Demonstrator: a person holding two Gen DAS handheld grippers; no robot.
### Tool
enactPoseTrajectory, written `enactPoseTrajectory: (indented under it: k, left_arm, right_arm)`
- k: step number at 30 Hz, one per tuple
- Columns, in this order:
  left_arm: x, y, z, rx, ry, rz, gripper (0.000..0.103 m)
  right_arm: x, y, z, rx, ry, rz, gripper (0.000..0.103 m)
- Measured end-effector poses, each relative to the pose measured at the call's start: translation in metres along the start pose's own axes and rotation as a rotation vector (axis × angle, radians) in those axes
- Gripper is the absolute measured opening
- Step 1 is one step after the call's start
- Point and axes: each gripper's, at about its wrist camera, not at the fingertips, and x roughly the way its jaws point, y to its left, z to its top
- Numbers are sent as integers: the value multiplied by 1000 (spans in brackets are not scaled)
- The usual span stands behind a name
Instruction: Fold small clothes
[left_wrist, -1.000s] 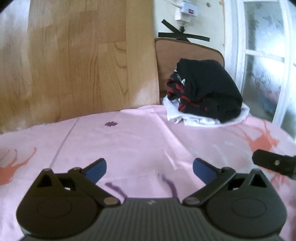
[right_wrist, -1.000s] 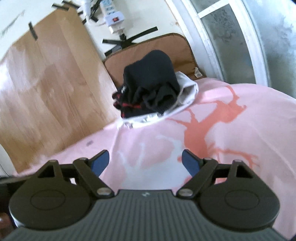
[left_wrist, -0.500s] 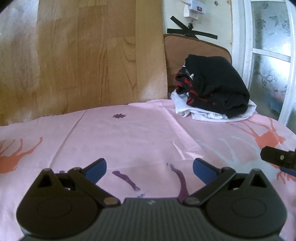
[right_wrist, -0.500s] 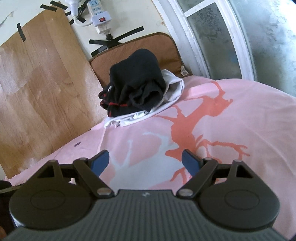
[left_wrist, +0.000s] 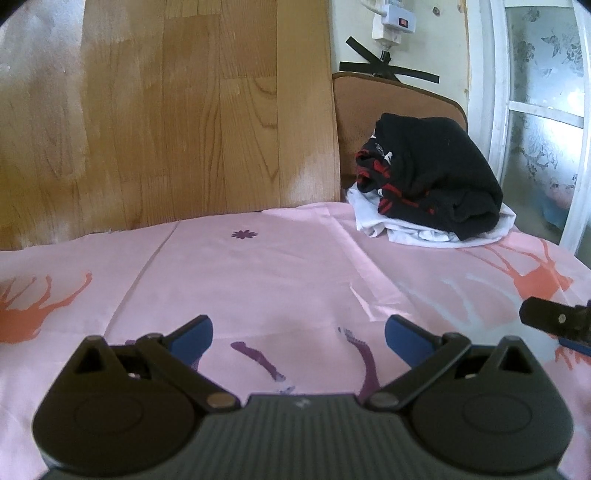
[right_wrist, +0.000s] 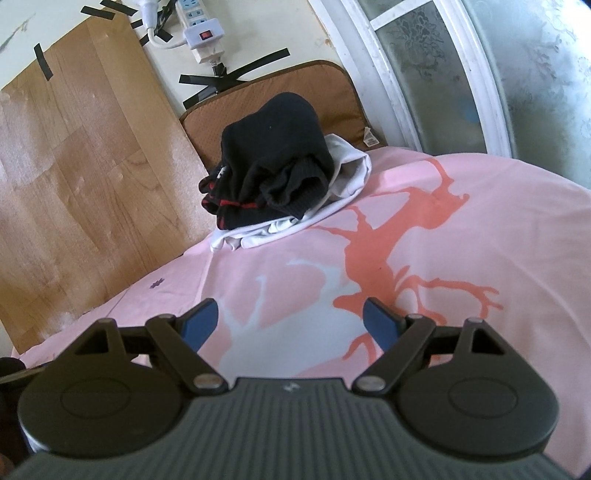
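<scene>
A pile of clothes sits at the far edge of a pink printed sheet (left_wrist: 280, 280): a black garment with red stripes (left_wrist: 432, 173) on top of a white garment (left_wrist: 424, 232). The pile also shows in the right wrist view, the black garment (right_wrist: 273, 166) over the white one (right_wrist: 343, 177). My left gripper (left_wrist: 297, 332) is open and empty, low over the sheet, well short of the pile. My right gripper (right_wrist: 291, 319) is open and empty, also short of the pile; part of it shows at the right edge of the left wrist view (left_wrist: 554, 321).
A wood-grain board (left_wrist: 166, 110) leans against the wall behind the sheet. A brown cushion (right_wrist: 288, 85) stands behind the pile. A power strip (right_wrist: 201, 33) is taped to the wall. A frosted window (right_wrist: 498, 66) is at the right.
Both grippers have drawn back a little from the pile and tilted up, so more of the sheet shows. Both stay open and empty. The clothes have not moved.
</scene>
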Motion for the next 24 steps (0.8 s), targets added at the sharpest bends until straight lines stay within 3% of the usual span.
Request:
enactPoseTrajectory:
  k: [12, 24]
  left_arm:
    - [-4, 0, 0, 10, -18, -9, 103]
    - [-5, 1, 1, 14, -21, 37, 103]
  right_arm:
    - [0, 0, 0, 1, -1, 1, 88]
    - [-2, 0, 0, 15, -11, -2, 88]
